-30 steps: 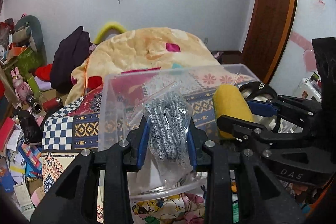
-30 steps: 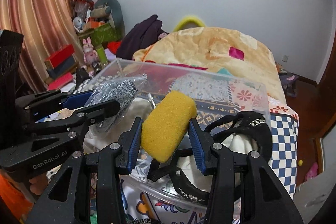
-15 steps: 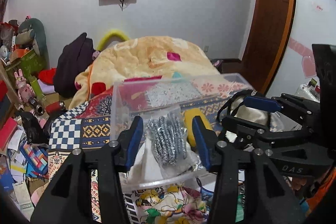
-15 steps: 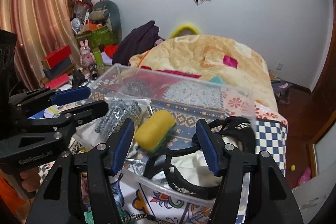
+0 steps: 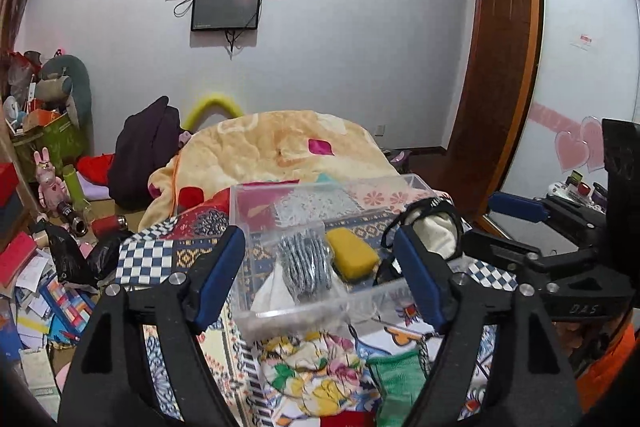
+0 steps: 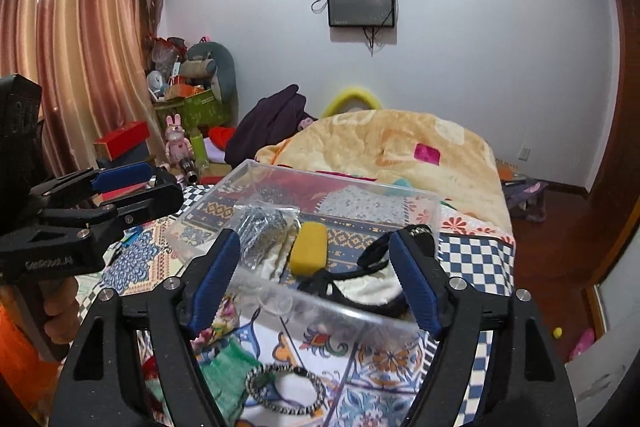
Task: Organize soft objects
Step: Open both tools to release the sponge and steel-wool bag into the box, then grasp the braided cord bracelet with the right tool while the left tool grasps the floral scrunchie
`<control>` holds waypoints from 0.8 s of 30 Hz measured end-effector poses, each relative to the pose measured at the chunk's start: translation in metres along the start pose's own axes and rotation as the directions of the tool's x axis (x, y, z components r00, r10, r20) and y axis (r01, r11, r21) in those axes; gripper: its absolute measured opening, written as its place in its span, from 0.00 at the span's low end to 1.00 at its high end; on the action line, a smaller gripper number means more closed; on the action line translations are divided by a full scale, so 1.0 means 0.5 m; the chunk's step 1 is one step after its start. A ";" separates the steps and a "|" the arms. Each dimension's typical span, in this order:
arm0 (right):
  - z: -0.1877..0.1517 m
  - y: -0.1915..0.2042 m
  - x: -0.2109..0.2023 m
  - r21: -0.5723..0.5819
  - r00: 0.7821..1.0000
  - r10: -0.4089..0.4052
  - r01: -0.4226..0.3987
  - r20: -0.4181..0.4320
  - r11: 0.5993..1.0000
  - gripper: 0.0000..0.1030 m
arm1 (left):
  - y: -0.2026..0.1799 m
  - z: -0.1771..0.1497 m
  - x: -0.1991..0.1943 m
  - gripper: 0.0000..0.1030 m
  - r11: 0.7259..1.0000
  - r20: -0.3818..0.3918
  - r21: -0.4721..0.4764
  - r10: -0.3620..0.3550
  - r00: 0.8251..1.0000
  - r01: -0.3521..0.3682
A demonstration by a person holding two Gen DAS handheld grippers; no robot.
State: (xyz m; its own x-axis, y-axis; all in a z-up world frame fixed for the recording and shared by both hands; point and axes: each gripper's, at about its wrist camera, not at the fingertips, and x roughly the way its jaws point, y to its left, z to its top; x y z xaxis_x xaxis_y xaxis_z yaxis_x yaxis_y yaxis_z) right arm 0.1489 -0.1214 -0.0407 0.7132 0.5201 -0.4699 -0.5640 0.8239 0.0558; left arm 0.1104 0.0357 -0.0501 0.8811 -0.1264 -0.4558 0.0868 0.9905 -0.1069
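Both jaws, just opened, stand apart and empty: the left gripper [image 5: 320, 279] above the bagged grey cord [image 5: 306, 263], the right gripper [image 6: 314, 279] above the yellow sponge [image 6: 308, 247], both lying inside the clear bin [image 5: 320, 307]. The drop-off looks done; next likely comes the green cloth [image 5: 398, 379] on the bedspread in front of the bin.

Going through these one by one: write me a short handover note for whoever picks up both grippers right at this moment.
Left gripper: open, empty, jaws have just been opening.
Right gripper: open, empty, jaws have just been opening too.
In the clear plastic bin: bagged grey-and-white cord, yellow sponge, and the black-trimmed cream fabric piece.
Done: cord bag and sponge are released inside the bin.
Left: green knit item and braided black-and-white loop lie on the patterned quilt in front of the bin.
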 end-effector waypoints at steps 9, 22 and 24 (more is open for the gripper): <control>-0.085 0.017 0.000 -0.014 0.998 -0.004 0.003 -0.063 1.000 0.73 | -0.002 -0.087 0.007 0.83 1.000 -0.091 0.002 -0.008 0.996 0.009; -0.205 0.022 0.058 0.009 0.960 0.061 -0.060 -0.273 0.998 0.73 | 0.050 -0.227 0.067 0.83 0.997 -0.261 -0.065 0.029 0.965 -0.048; -0.213 0.024 0.066 0.008 0.954 0.063 -0.064 -0.292 0.998 0.73 | 0.046 -0.234 0.072 0.83 0.997 -0.275 -0.068 0.018 0.961 -0.038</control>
State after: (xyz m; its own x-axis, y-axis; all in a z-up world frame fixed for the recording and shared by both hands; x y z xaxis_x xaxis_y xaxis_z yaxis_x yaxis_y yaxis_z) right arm 0.1214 -0.1185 -0.1494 0.5236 0.4825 -0.7021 -0.6050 0.7909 0.0923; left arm 0.0898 0.0476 -0.1725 0.7207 -0.1183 -0.6831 0.0213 0.9886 -0.1488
